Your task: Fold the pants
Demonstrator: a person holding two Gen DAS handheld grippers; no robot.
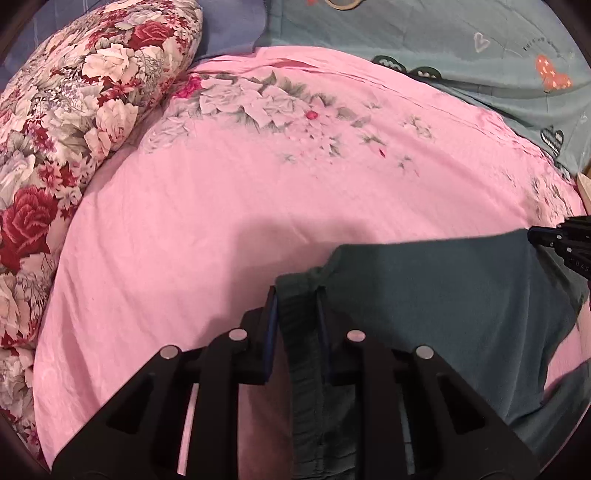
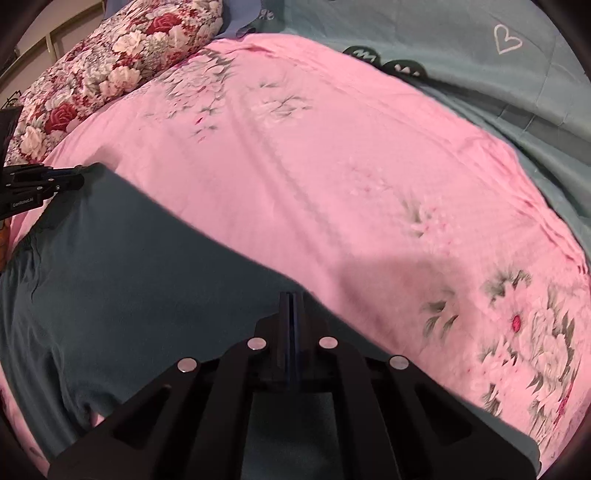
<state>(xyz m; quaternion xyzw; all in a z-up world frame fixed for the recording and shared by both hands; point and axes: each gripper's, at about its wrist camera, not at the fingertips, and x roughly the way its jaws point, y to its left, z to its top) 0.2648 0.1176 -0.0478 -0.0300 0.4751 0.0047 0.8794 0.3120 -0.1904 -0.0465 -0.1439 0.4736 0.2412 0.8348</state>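
A pink floral bedsheet (image 1: pixel 221 221) covers the bed, with a rose-print pillow (image 1: pixel 74 129) upper left. Dark teal pants (image 1: pixel 461 295) lie lower right; the left gripper (image 1: pixel 295 299) pinches their gathered waistband, and the right gripper (image 2: pixel 291 295) is closed at their edge.

White lettering "GenRobot.AI" stands on the black body of the left hand-held gripper (image 2: pixel 70 179), seen at the left edge of the right wrist view. In the left wrist view, the black body of the right hand-held gripper (image 1: pixel 533 233) at the right edge carries small pale letters, of which only "DAS" can be made out; the rest is cut off by the picture's rim. On the grey-blue quilt (image 1: pixel 461 33) at the top right of the left wrist view, a curved line of small dark print runs beside a white outlined heart; it is too small and blurred to read. No numbers can be read in either view.
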